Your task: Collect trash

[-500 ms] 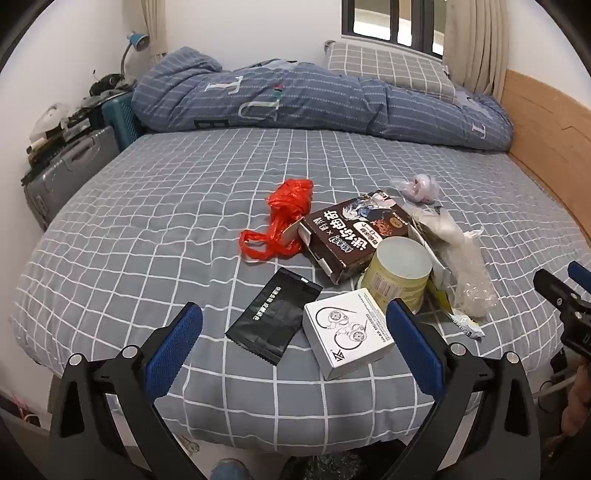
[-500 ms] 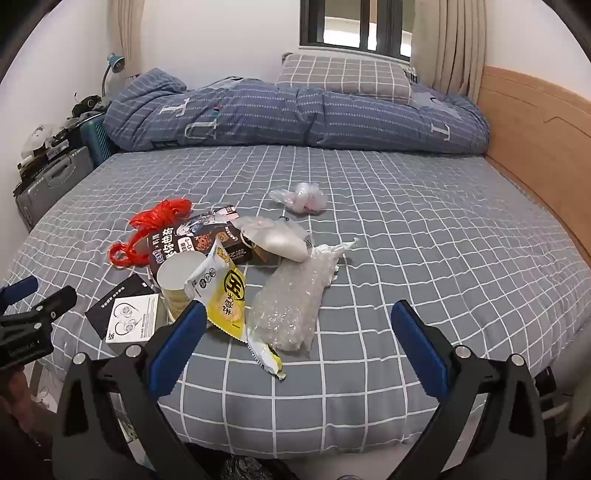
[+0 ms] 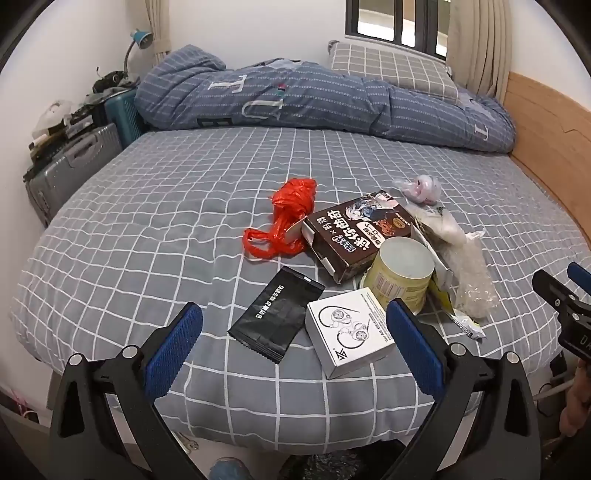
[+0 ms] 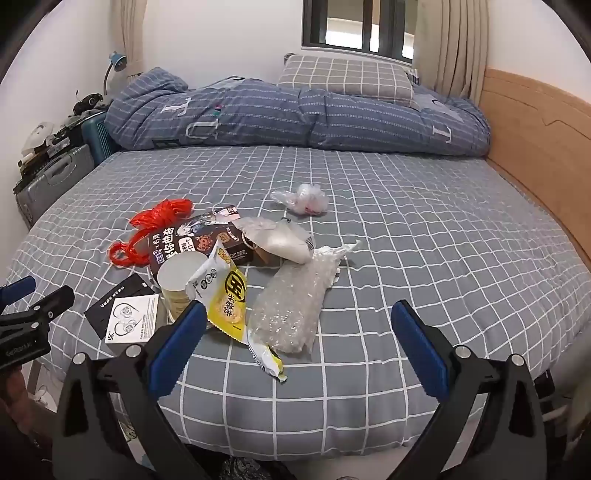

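Down at the near edge of the bed (image 3: 147, 221), both tongs gape wide, gripping nothing: left gripper (image 3: 293, 338), right gripper (image 4: 295, 338); just past the left one sit a white box (image 3: 351, 330) and black pouch (image 3: 277, 314); next a can (image 3: 402, 273), yellow wrapper (image 4: 227, 295), bubble wrap (image 4: 291, 306); further back a brown carton (image 3: 360, 232), red bag (image 3: 290, 218); farthest, a duvet (image 3: 314, 99).

Left wrist view — low at the foot edge of the bed (image 3: 184, 206), facing up its length toward the window (image 3: 399, 22); nearest litter is the white box (image 3: 349, 330), near the lens. Right wrist view — same edge, further right, same facing; bubble wrap (image 4: 291, 299) nearest. Shared: bed, duvet (image 3: 332, 103), the litter pile. Each view catches the other gripper at its side margin.
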A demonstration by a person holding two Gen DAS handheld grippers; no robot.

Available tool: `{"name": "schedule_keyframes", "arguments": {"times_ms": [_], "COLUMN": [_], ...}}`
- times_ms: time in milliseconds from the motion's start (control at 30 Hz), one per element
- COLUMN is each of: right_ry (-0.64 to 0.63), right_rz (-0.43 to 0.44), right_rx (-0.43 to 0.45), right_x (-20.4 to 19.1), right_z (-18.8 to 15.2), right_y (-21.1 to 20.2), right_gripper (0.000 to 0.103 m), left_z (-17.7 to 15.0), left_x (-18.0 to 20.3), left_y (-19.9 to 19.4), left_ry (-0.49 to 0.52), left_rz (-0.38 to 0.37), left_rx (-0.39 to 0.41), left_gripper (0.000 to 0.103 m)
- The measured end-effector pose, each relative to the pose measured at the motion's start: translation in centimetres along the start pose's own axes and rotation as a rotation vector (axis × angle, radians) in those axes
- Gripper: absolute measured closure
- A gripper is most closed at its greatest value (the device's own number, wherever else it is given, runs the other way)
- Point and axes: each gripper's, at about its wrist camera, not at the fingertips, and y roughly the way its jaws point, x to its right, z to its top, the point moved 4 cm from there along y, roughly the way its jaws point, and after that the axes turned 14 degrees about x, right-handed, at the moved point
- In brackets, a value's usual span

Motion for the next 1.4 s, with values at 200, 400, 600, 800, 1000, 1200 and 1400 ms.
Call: {"name": "schedule_keyframes", "arguments": {"times_ms": [200, 400, 600, 800, 1000, 1200, 1400], "right_ry": [0.002, 0.002, 0.003, 0.001, -0.001, -0.002, -0.001], "right_rz": [0.002, 0.002, 0.001, 0.005, 0.01, 0.01, 0.01], "right_rx": [0.004, 0.009, 0.01, 0.01, 0.011, 0.011, 0.011], "right_x": [-0.03, 0.03, 0.06, -0.12, -0.29, -0.29, -0.25], "right_z": [0.03, 0.13, 0.13, 0.26, 0.33, 0.34, 0.33], "right_y": [0.03, 0.01, 0.0, 0.01, 0.01, 0.01, 0.01], "right_gripper": [0.007, 0.007, 0.007, 0.007, 0.007, 0.007, 0.007], "left_z": [-0.05, -0.02, 0.03, 0.08, 0.27, 0.31, 0.36], "left_x": [0.17, -0.02, -0.18, -0.32, -0.23, -0.11, -0.04], "left_y": [0.06, 0.05, -0.02, -0.16, -0.5, -0.57, -0.64], "left_ry": [0.01, 0.008, 0.008, 0.007, 0.006, 0.008, 0.009], "left_rz": [0.003, 0.009, 0.014, 0.025, 0.027, 0.027, 0.027], "left_rx": [-0.001, -0.005, -0.007, -0.007, -0.001, -0.001, 0.0], "left_gripper": [0.006, 0.006, 0.006, 0.006, 0.006, 0.006, 0.006]}}
